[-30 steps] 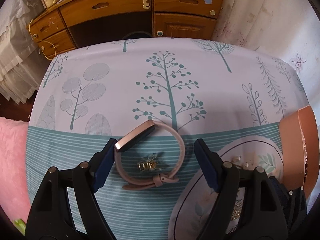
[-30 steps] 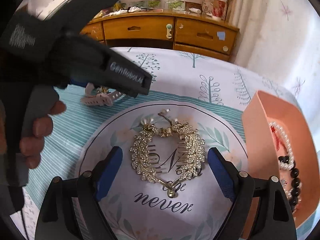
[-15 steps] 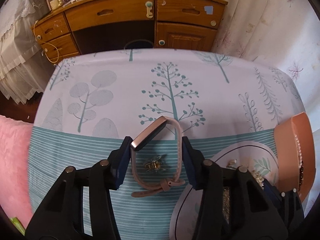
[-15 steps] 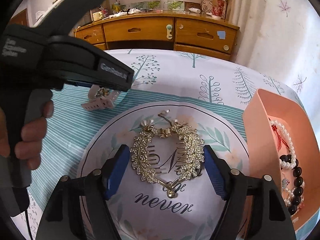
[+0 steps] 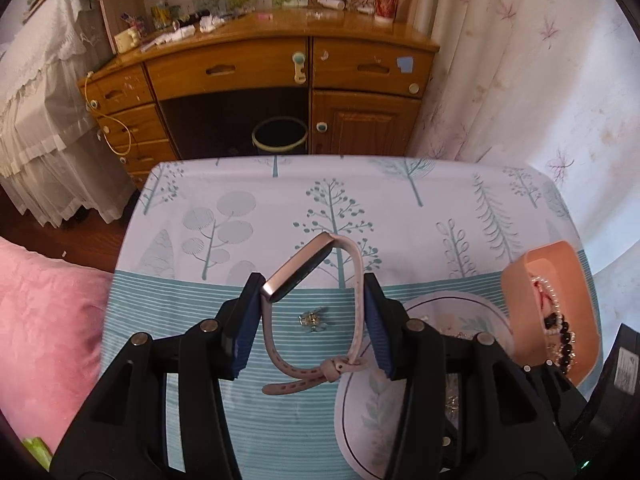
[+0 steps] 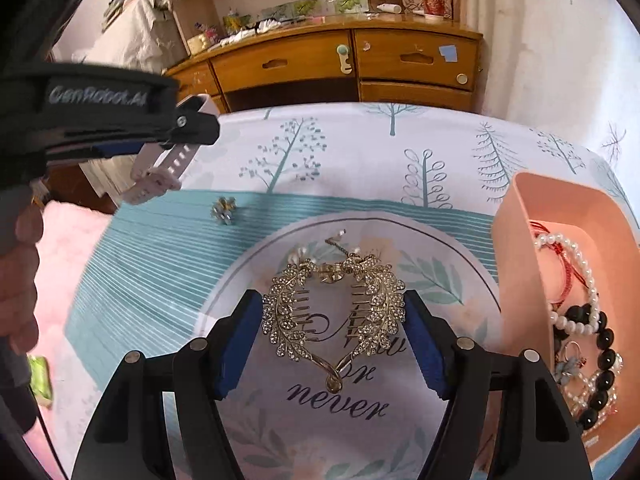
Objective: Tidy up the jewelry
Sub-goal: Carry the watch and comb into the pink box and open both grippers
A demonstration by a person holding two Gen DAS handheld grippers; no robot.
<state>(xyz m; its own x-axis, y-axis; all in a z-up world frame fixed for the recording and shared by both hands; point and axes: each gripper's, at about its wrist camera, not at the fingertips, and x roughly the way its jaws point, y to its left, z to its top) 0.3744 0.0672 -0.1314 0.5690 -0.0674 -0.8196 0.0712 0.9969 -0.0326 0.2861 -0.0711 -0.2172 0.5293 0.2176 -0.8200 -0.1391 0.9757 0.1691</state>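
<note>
Item one: pink watch (image 5: 316,304), clamped across its strap loop in my left gripper (image 5: 312,320) and clear of the tablecloth (image 5: 400,208). I judge it bound for the peach box (image 6: 516,280); I carry it level so the loose strap tail does not snag.

Item two: gold leaf hair comb (image 6: 336,312), lying on the round printed mat (image 6: 440,280). My right gripper (image 6: 334,340) brackets it, jaws just narrowing, pads at its leaf edges; I cannot tell if they press.

Item three: small flower charm (image 6: 224,210), loose on the stripes.

Writing: "never" on the mat; "GenRobot.AI" on the left gripper's housing.
</note>
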